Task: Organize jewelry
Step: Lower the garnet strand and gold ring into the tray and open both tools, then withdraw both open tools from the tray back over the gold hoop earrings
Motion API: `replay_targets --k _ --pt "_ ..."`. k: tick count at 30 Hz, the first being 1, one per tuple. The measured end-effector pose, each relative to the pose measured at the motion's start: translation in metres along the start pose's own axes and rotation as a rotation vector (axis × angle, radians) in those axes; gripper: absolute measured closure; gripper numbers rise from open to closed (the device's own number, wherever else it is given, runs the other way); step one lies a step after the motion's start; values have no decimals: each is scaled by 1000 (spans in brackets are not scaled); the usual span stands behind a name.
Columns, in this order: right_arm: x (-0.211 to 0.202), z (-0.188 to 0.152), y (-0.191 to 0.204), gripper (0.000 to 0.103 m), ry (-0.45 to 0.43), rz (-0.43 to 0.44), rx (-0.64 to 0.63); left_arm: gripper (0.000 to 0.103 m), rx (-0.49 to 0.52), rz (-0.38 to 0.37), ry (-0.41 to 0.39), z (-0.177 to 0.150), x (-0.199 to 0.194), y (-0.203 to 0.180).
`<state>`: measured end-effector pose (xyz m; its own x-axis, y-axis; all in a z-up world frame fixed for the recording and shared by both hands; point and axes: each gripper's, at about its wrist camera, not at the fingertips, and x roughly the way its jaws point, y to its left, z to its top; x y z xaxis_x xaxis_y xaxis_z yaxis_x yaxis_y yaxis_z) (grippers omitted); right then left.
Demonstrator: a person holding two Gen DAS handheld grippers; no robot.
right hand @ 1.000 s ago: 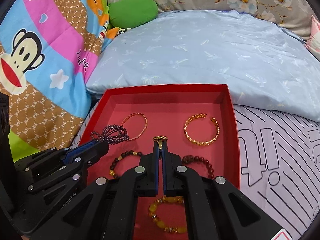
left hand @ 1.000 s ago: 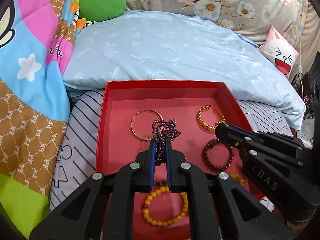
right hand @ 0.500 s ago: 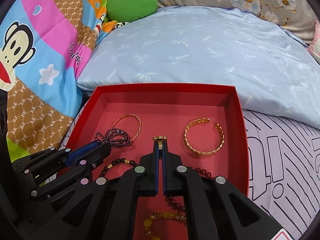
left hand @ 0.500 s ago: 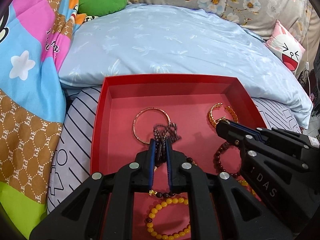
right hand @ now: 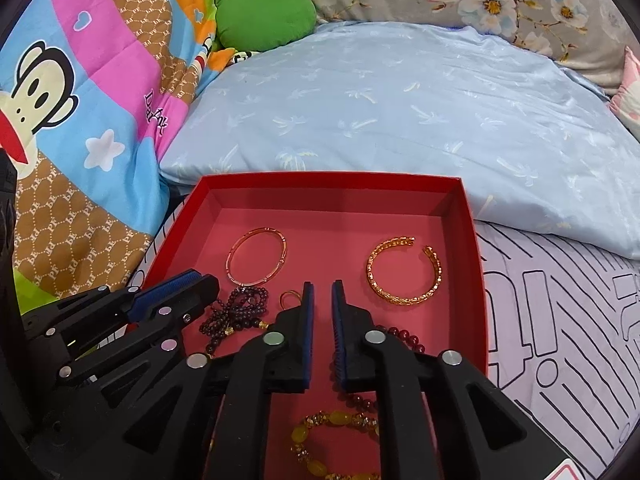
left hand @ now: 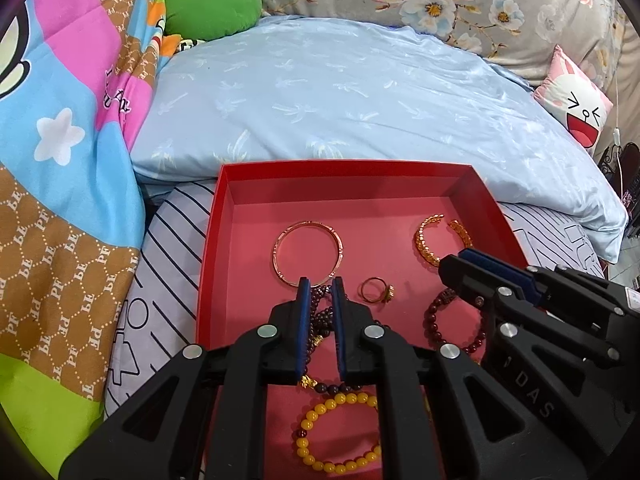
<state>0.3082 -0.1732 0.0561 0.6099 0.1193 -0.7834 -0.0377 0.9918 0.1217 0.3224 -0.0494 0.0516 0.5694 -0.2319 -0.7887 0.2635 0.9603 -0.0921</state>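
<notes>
Red box (right hand: 476, 288) on bed holds all the jewelry; sorting approx. midway by my read.

Right hand-held gripper (right hand: 322, 286): jaws just opened, spread, nothing between; gold ring (left hand: 376, 290) lies flat just left of tips.

Left hand-held gripper (left hand: 319, 283): pinching dark bead string (left hand: 320, 316), rest bunched on box floor w/ long axis running along its fingers.

Left to do: lay string out.

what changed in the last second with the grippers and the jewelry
The right gripper has just been opening and let go of the gold ring, which now lies on the red tray. The left gripper remains shut on the dark bead strand. The bangles are unmoved.
</notes>
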Motion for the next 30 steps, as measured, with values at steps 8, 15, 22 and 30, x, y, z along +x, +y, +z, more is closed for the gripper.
replay_targets --k 8,15,22,30 --pt "-37 -5 0 85 -45 11 14 92 11 -9 -38 -2 -33 -10" --pt "-77 -18 2 85 -79 33 21 92 31 -16 -71 -13 -71 -20" --pt "-110 -48 7 84 -96 29 0 92 64 -31 -71 -42 -100 -34" --pt "-139 -97 9 84 -87 32 -13 91 94 -37 -55 -89 -120 -51"
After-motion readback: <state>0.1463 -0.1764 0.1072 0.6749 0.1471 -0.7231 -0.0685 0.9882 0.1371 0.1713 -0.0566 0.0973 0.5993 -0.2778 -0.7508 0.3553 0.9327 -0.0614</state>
